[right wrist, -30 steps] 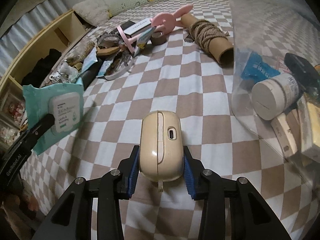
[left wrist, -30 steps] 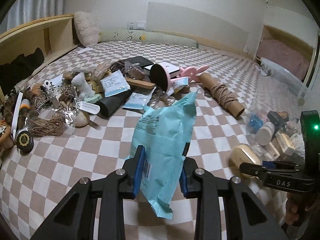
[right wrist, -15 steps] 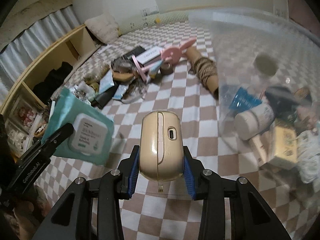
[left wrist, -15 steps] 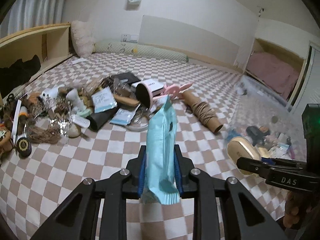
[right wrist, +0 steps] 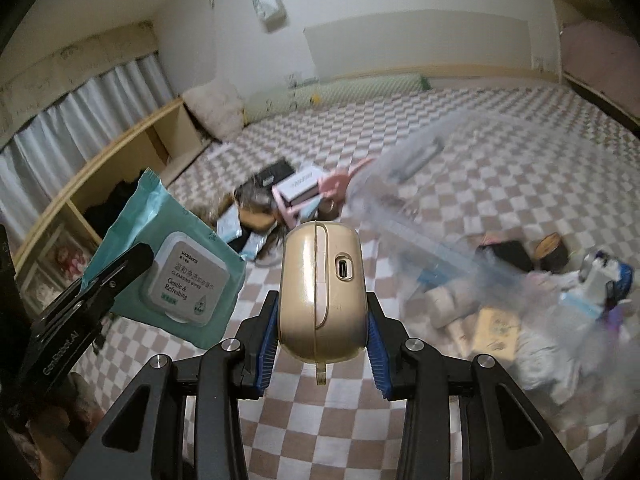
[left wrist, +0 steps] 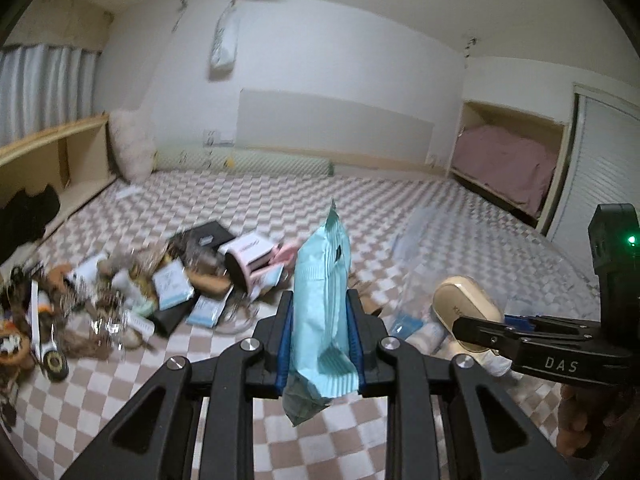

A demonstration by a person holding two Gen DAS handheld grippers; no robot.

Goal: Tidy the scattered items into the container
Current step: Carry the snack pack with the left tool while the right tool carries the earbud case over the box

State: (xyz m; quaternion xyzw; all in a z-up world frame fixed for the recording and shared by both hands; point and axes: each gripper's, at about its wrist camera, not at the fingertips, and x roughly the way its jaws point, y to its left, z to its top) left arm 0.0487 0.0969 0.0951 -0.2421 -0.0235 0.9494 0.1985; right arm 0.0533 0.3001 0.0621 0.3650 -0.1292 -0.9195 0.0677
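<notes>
We are pinching the teal wipes pack (left wrist: 322, 304) in our left claw (left wrist: 320, 334) and the beige case (right wrist: 322, 292) in our right claw (right wrist: 322, 346), above the checkered bed (right wrist: 460, 184), beside the clear container (right wrist: 472, 256).

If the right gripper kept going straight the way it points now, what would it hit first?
Probably bare checkered bedding just short of the clutter pile. The right gripper, shut on the beige glossy case, aims left of the clear plastic container; blur makes depth uncertain.
</notes>
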